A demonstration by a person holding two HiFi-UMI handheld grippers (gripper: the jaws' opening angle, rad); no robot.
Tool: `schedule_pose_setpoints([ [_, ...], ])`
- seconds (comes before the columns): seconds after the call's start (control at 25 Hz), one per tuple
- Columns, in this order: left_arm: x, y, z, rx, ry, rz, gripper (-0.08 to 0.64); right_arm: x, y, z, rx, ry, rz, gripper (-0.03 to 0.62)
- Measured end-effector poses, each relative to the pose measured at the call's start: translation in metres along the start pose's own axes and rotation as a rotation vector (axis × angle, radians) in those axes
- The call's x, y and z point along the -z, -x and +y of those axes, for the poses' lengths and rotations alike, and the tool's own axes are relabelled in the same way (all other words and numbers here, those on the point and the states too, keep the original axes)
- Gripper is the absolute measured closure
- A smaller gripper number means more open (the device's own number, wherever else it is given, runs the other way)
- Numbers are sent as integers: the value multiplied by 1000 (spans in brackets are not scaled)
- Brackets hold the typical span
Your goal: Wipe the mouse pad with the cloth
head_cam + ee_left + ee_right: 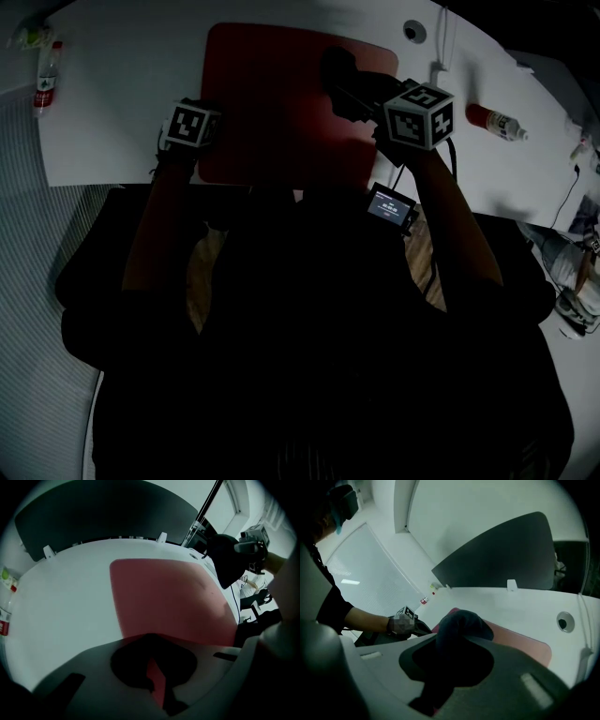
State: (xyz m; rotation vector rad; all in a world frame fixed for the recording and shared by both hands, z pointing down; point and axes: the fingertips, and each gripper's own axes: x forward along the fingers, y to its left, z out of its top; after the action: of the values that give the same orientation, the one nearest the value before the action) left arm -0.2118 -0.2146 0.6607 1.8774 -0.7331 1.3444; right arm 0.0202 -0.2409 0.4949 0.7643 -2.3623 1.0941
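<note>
Your right gripper [349,86] fingers pinched the cloth [459,623] just over the pad [272,94] on the bench [122,103]; left gripper [155,679] fingers seemingly pinched its near edge. Wiping looked barely begun

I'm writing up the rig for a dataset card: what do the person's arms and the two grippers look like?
The left gripper and right gripper each have a pale grey moulded body and carry a white cube with black square markers. A small lit screen and a dark cable sit by the right one. The person wears dark sleeves ending above the forearms.
</note>
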Motion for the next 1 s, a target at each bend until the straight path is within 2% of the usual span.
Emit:
schedule_pose_setpoints([
  [0.16,0,0,-1,4,-1,-11,552,16,-18,-7,9,61,96,528],
  [0.32,0,2,-2,13,54,-25,552,18,-26,-27,46,158,162,528],
  [0.56,5,4,4,15,72,-2,552,-11,-50,-52,121,427,250,528],
  [0.68,3,5,-1,27,79,-4,552,7,-79,-65,97,451,316,528],
  [0.8,2,5,1,3,73,-13,552,35,-100,-79,115,476,388,528],
  [1.0,2,5,0,15,110,-46,552,45,-115,-86,147,448,387,528],
])
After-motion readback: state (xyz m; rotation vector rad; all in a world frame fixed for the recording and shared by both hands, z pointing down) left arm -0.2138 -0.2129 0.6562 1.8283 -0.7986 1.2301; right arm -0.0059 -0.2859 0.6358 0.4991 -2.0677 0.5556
